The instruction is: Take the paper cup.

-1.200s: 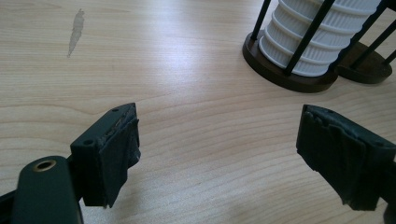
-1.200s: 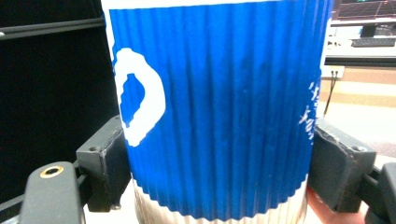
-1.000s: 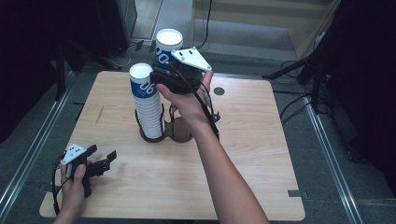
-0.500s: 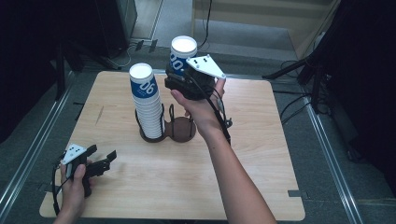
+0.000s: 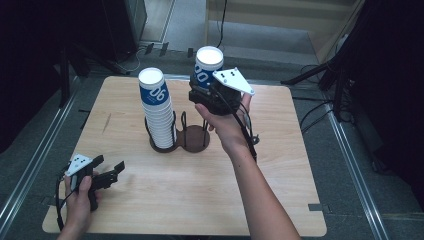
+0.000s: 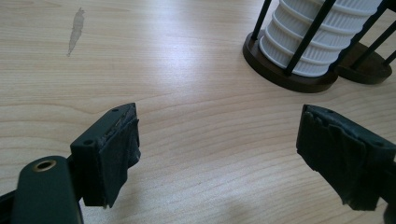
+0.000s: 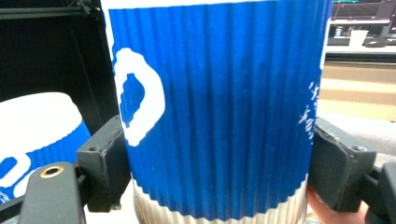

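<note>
While I am watching from the high view, the wooden table point(image 5: 280, 200) is lying mostly bare, with wide free room along its near half and right side, and dark floor dropping away past every edge. Near the table's middle, I am seeing the tall stack of cups point(image 5: 157, 112) standing upright in the left ring of a dark two-ring holder point(image 5: 192, 141); its thin black posts are rising around the stack, and the right ring beside it is sitting empty. My right gripper point(image 5: 210, 92) is hanging above that holder, toward the far edge, clamped on a single blue cup point(image 5: 206, 67), its jaws pressing both sides of the ribbed wall in the right gripper view point(image 7: 219, 116). That cup is sitting upside down, white base uppermost, long axis close to vertical with a slight lean away from me. The stack is standing just to its left, apart from it. My left gripper point(image 5: 107, 172) is resting low at the near left corner, jaws parted around nothing, pointing across open wood toward the holder.
</note>
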Motion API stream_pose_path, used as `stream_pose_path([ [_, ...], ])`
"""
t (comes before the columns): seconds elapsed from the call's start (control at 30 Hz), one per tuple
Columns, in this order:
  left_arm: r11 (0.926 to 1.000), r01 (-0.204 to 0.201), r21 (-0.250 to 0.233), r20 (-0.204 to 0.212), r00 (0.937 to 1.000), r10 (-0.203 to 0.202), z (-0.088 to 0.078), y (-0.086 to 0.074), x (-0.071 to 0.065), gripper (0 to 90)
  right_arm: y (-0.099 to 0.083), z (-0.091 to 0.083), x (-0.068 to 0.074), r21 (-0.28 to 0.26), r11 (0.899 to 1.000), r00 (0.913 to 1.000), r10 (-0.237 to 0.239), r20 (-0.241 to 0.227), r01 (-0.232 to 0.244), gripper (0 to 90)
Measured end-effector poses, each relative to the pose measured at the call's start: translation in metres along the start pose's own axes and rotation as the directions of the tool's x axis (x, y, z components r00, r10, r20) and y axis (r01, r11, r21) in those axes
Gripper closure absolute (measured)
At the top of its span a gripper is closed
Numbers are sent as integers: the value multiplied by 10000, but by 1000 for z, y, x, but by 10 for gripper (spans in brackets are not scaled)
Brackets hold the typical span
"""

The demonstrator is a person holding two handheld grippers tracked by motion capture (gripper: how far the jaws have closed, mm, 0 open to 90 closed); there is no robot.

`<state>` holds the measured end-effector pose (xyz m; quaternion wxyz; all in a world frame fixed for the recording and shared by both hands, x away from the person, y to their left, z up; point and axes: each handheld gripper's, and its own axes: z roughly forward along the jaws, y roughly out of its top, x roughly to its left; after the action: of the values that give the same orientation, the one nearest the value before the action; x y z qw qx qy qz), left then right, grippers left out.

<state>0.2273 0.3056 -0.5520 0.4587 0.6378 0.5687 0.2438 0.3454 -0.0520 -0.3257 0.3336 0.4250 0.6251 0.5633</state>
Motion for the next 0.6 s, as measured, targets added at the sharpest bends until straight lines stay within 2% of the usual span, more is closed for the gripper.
stream_pose_path([
  [0.2,10000,0,2,-3,10000,0,0,0,0,141,-10,-6,-6,51,9997,9996,-237,129,236,186],
  [0.6,10000,28,0,-6,10000,-28,0,0,0,141,-32,-19,-20,198,9992,9990,-346,270,341,185],
])
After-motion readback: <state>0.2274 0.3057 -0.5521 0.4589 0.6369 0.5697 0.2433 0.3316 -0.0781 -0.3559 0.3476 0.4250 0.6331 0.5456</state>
